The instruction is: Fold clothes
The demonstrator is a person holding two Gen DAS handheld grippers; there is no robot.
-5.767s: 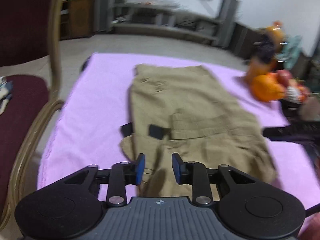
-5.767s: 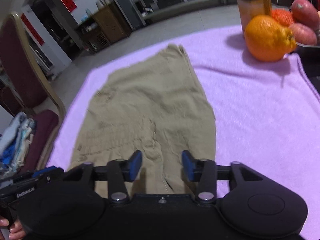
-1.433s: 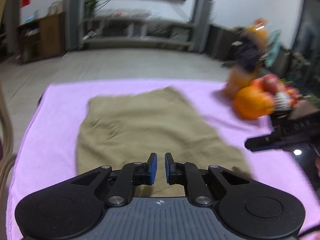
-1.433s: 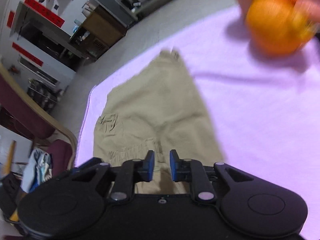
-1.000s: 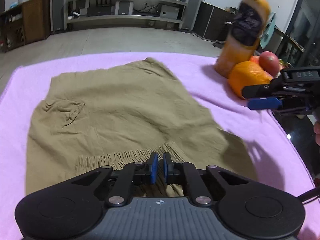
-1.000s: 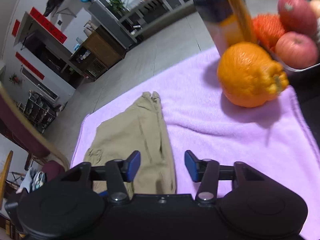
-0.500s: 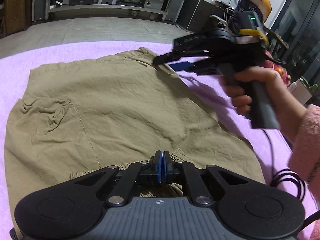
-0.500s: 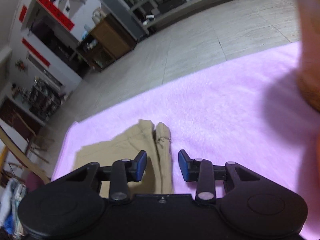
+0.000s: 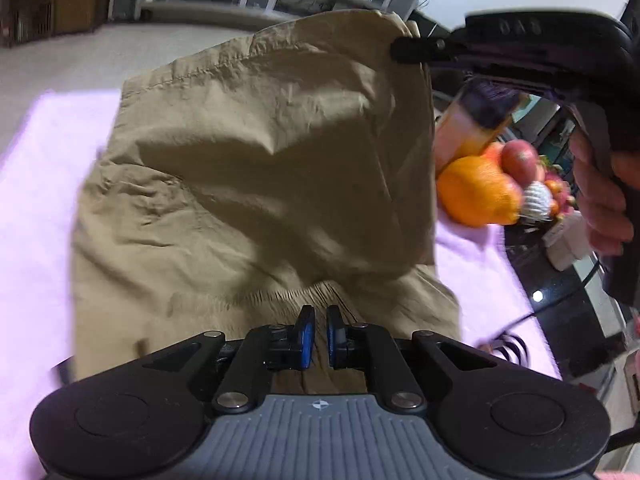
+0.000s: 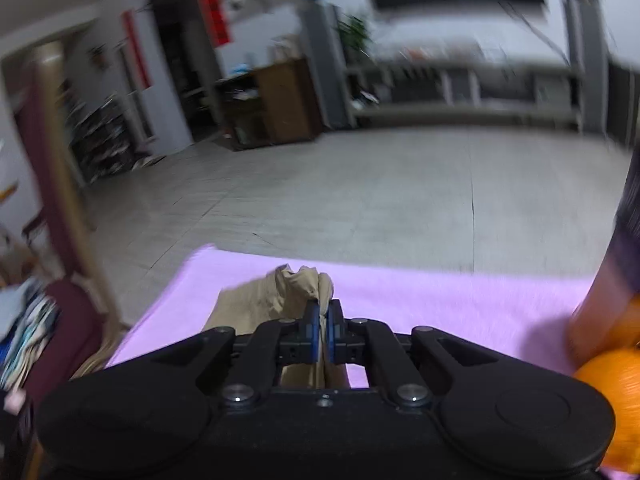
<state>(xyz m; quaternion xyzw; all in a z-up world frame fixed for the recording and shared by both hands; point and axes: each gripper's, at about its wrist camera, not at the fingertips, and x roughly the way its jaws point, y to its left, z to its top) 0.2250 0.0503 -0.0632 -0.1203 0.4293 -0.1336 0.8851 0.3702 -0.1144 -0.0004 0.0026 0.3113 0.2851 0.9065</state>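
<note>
Clearly the right gripper [image 10: 323,326] pinches the trousers' [image 9: 256,168] far hem, the left gripper [image 9: 318,336] nearly clenched at the waistband (grip unclear); swinging fabric could topple the bottle [image 9: 472,128].

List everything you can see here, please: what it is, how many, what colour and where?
shorts: one, khaki, on the cloth, far corner lifted
cloth: one, pink-lilac, covering the table
orange fruit: one, orange, right of the shorts
red fruit: one, behind the orange fruit
bottle: one, orange drink with dark label, behind the fruit
chair: one, dark red with a gold frame, left of the table
left hand-held gripper: one, black with blue pads, over the shorts' near edge
right hand-held gripper: one, black with blue pads, pinching the lifted corner
hand: one, holding the right hand-held gripper
</note>
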